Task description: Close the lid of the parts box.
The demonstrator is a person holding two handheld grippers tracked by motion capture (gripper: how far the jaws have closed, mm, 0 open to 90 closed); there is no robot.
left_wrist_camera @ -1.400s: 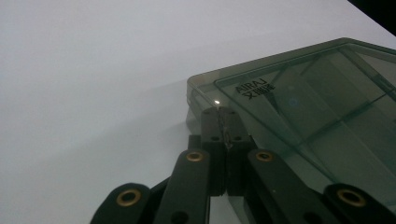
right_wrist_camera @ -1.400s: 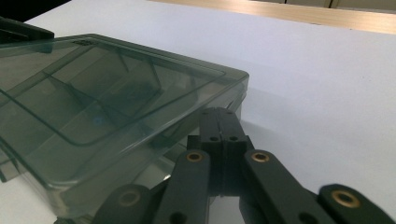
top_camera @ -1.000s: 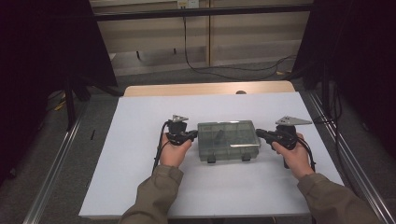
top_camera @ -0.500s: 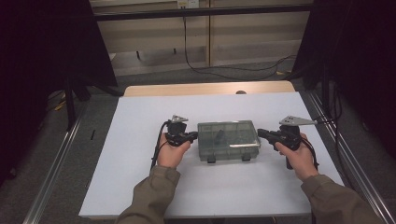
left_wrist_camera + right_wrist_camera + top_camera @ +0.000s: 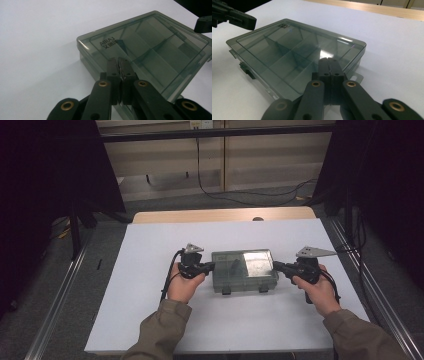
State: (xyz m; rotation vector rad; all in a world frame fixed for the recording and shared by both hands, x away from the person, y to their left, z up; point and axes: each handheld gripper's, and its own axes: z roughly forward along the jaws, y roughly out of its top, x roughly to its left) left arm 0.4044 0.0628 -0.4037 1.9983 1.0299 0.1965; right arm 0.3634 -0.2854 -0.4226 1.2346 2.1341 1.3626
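On the white surface point(image 5: 150, 320), a lidded compartment box point(image 5: 244, 270) is lying between the left hand-held gripper point(image 5: 209, 266) and right hand-held gripper point(image 5: 276, 265), both with jaws pressed together. To shift it squarely, both tips should probably be pushing evenly against opposite ends.

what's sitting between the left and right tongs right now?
In the high view, the smoky clear compartment box with its lid closed lies between the left tongs and right tongs, one at each end.
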